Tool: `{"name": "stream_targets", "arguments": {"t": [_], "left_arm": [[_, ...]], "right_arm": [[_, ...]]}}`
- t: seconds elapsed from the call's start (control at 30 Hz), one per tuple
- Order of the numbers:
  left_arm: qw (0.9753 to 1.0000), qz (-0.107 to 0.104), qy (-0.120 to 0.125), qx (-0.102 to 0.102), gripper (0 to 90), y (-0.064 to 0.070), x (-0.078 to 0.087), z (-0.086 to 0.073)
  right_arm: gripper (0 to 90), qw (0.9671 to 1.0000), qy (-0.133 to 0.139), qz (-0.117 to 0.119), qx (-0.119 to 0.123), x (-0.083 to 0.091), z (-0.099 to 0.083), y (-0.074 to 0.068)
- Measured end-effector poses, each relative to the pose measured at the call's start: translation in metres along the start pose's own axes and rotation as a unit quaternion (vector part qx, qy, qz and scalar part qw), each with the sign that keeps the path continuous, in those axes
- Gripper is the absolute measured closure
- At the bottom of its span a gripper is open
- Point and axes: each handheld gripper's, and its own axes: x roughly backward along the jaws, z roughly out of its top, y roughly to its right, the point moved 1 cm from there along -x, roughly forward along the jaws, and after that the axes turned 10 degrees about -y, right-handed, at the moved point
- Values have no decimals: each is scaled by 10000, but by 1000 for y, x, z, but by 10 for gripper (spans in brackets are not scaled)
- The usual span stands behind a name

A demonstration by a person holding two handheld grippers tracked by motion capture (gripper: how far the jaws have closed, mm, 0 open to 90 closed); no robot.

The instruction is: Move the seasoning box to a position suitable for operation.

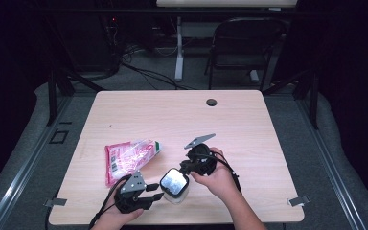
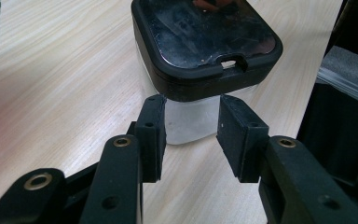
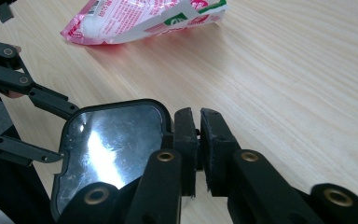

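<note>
A clear square container (image 1: 176, 194) with a black lid (image 1: 174, 181) that has a shiny metal top stands near the table's front edge. My left gripper (image 1: 157, 196) lies open just left of it; in the left gripper view (image 2: 193, 116) the jaws stand apart in front of the container's clear wall (image 2: 189, 121), under the lid (image 2: 205, 37). My right gripper (image 1: 184, 167) comes in from the right. In the right gripper view (image 3: 199, 114) its jaws are pressed almost together at the rim of the lid (image 3: 112, 144), apparently pinching its edge.
A pink and white plastic bag (image 1: 130, 157) lies left of the container, also seen as the bag (image 3: 140, 18) beyond the lid. The wooden table (image 1: 172, 115) has a cable hole (image 1: 211, 102) at the back. A folding chair (image 1: 242, 43) stands behind it.
</note>
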Motion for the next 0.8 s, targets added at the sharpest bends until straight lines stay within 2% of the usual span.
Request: {"name": "stream_targets", "arguments": {"t": [0.07, 0.2, 0.37, 0.53, 0.8], "left_arm": [[10000, -7, 11, 34, 644, 0, 0, 0], [10000, 2, 29, 52, 675, -1, 1, 1], [10000, -11, 4, 95, 764, 0, 4, 2], [9999, 86, -1, 113, 836, 1, 4, 3], [9998, 166, -10, 128, 853, 1, 5, 4]], "right_arm": [[877, 9999, 65, 76, -22, -2, -1, 1], [883, 9999, 74, 69, -17, -1, -2, 2], [883, 9998, 129, 136, -64, -1, -4, 3], [883, 9996, 181, 161, -130, -1, -6, 3], [883, 9996, 219, 142, -124, -2, -6, 3]]}}
